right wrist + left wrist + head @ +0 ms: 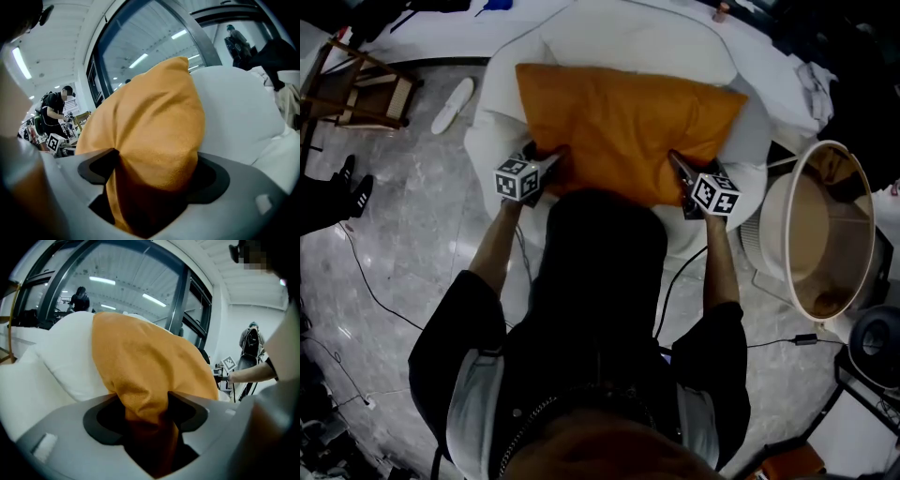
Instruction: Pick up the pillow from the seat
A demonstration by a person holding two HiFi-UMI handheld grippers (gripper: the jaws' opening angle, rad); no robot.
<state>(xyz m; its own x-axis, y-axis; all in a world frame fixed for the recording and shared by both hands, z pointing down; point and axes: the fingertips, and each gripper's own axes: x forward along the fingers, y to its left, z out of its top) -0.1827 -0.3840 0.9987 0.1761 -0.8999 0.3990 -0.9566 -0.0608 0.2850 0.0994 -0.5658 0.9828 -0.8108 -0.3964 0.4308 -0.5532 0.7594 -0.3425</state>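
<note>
Two grippers meet one orange pillow [623, 127] on a white padded seat [497, 131]: from the head view, the pillow lies broad face up with its long axis running left to right across the seat, its near long edge toward the person and its far edge up against the seat's back. The left gripper [553, 165] sits at the near left corner and the right gripper [677, 167] at the near right corner, so the pillow stretches away ahead of both sets of fingers and neither hand is the nearer; any lift looks set to be shared evenly, one end each. In the left gripper view, the jaws stand about half closed with a bunched fold of the pillow's [140, 362] corner pinched between the pads, the cloth creased where they bite, and the rest of the cushion rises away from the fingers with the white seat [51, 362] behind it on the left. In the right gripper view, the jaws stand much wider, yet the plump corner of the pillow [154, 122] fills the gap from pad to pad and puckers at the left pad, so this looks like a looser hold on thicker stuffing; the cushion again runs up and away from the fingers, the seat's white padding [234, 112] to its right.
</note>
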